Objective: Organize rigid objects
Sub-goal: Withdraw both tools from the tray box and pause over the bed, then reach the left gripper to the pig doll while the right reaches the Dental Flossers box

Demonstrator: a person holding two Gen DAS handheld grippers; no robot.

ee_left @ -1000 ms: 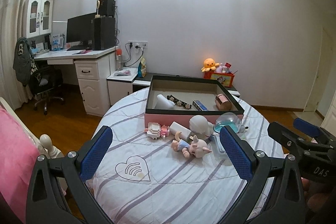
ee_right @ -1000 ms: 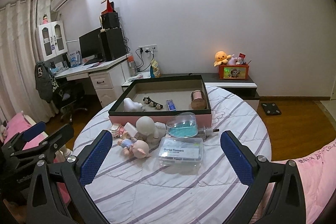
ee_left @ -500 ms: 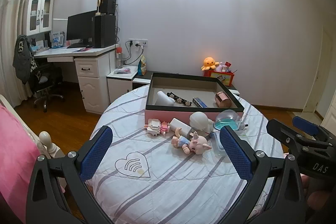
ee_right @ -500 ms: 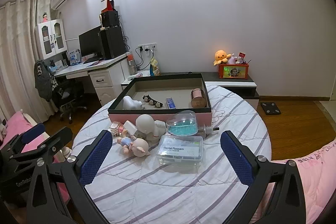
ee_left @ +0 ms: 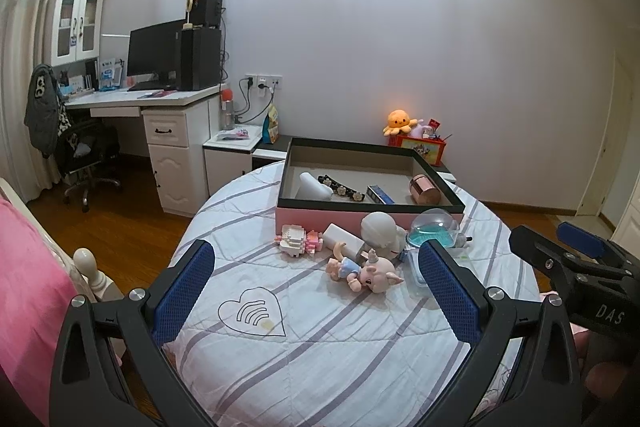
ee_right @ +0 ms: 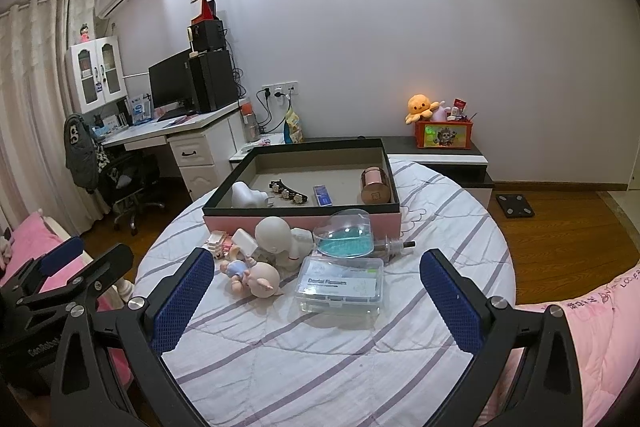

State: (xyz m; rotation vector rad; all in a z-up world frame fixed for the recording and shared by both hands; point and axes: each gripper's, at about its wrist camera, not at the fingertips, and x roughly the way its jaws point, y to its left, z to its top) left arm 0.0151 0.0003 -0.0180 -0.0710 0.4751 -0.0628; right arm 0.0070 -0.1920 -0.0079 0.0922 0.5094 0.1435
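Both tools empty, jaws spread wide: left gripper (ee_left: 316,291) and right gripper (ee_right: 316,295) hang over the near edge of the striped table (ee_right: 320,367), touching nothing. Looks like the approach step — no pick committed.

Nearest loose piece for the right side: clear dental flosser box (ee_right: 340,285), lying flat, lid on, contents not readable. Just left of it the pig doll (ee_right: 252,275) on its side. Behind them, bunched against the tray's front wall: white figurine (ee_right: 280,237), white block (ee_right: 245,242), pink-white brick toy (ee_right: 218,245), and a clear dome container (ee_right: 346,235) with a teal insert, plus a small bottle (ee_right: 394,247) beside it.

Next move, my guess: close in on the flosser box, jaws across its short side, lift it over the rim — the items crowd each other, so come in from the open near side.

Farthest: pink tray (ee_right: 304,219), dark rim. Inside: white bottle (ee_right: 248,195) on its side, black flower hair clip (ee_right: 288,191), blue packet (ee_right: 322,195), copper tin (ee_right: 375,185). Back half bare.
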